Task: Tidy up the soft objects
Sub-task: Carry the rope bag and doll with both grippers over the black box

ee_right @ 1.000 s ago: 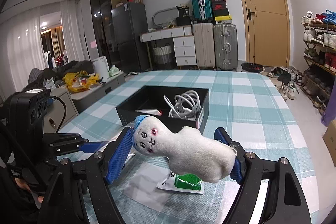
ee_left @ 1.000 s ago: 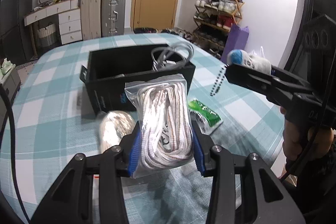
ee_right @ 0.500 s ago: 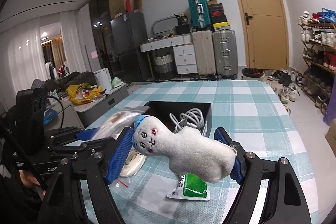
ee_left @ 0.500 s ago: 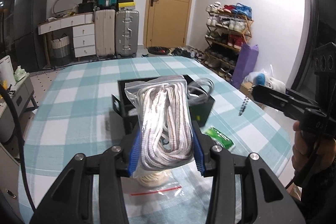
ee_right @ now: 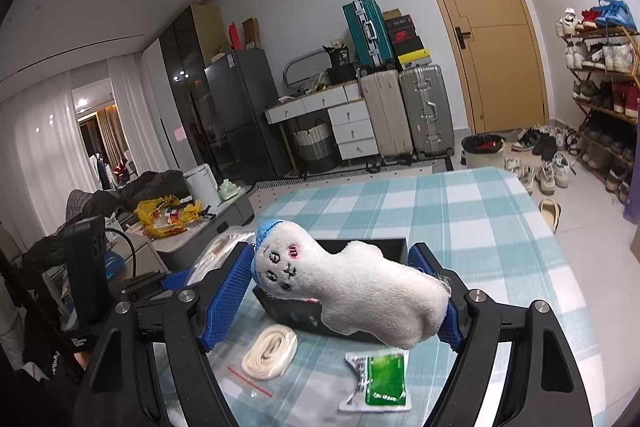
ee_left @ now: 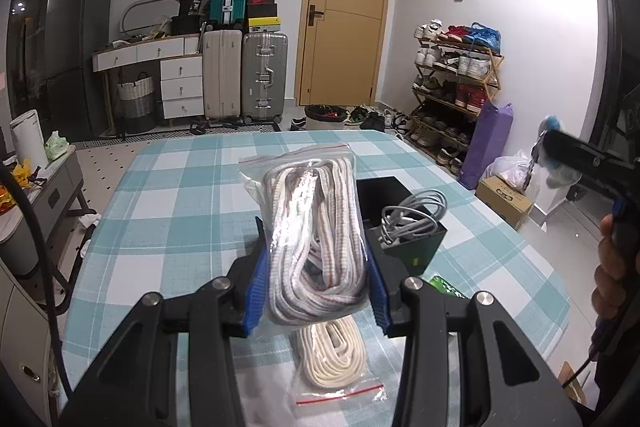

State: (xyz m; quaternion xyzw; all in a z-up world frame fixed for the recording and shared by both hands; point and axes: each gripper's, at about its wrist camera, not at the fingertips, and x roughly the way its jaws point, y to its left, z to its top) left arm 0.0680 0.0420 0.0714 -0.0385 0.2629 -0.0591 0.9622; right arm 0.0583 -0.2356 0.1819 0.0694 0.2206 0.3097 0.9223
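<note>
My left gripper (ee_left: pixel 316 291) is shut on a clear zip bag of striped white laces (ee_left: pixel 316 239), held high above the checked table. A second bag of cream laces (ee_left: pixel 334 359) lies on the table below it. A black box (ee_left: pixel 404 227) holding a grey cable (ee_left: pixel 416 211) stands behind and to the right. My right gripper (ee_right: pixel 332 303) is shut on a white plush toy with a blue cap (ee_right: pixel 348 287), held above the black box (ee_right: pixel 296 315). The cream laces (ee_right: pixel 270 351) and a green packet (ee_right: pixel 384 379) lie on the table beneath.
The table with the teal checked cloth (ee_left: pixel 188 211) runs toward the door. The right gripper shows at the right edge of the left wrist view (ee_left: pixel 580 155). The left gripper shows at the left of the right wrist view (ee_right: pixel 152 283). Suitcases, drawers and a shoe rack stand along the walls.
Both grippers have risen higher above the table with their loads. The box and the cream laces now sit lower in both views.
</note>
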